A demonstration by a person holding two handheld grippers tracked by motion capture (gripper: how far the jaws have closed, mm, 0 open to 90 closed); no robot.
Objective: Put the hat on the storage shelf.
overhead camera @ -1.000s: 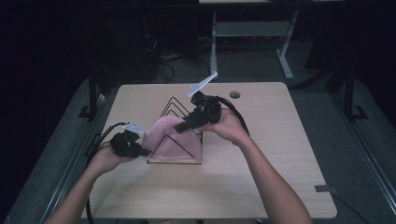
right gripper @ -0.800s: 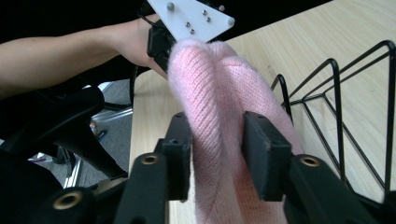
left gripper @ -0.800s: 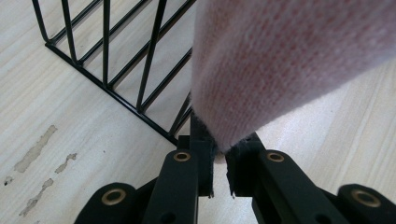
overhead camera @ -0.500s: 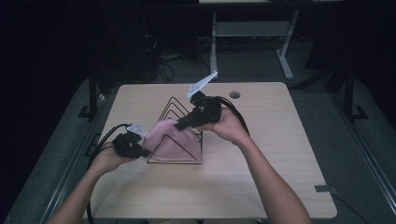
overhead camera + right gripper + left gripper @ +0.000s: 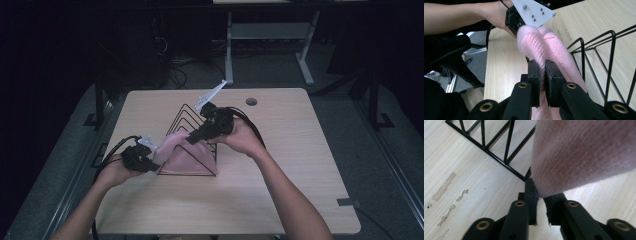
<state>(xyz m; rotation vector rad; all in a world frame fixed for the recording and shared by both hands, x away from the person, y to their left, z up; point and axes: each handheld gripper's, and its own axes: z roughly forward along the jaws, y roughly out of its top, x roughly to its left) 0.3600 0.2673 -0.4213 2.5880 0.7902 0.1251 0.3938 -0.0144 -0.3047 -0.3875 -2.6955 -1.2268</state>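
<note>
Pink knit cloth (image 5: pixel 184 152) drapes over the black wire rack (image 5: pixel 196 131) mid-table. Your left gripper (image 5: pixel 150 161) pinches its lower corner; the right gripper (image 5: pixel 188 140), jaws just closed, clamps a fold near the rack's top. Pull both ends evenly so no wire snags.

A light wooden table (image 5: pixel 280 200) with a small round hole (image 5: pixel 251 101) near its far edge stands on a grey floor (image 5: pixel 380 165) in a dim room. Beyond the table, the white legs of another desk (image 5: pixel 265 35) rise from the floor, with dark cables (image 5: pixel 175 75) lying to their left. A black chair (image 5: pixel 451 55) sits beside the table.
</note>
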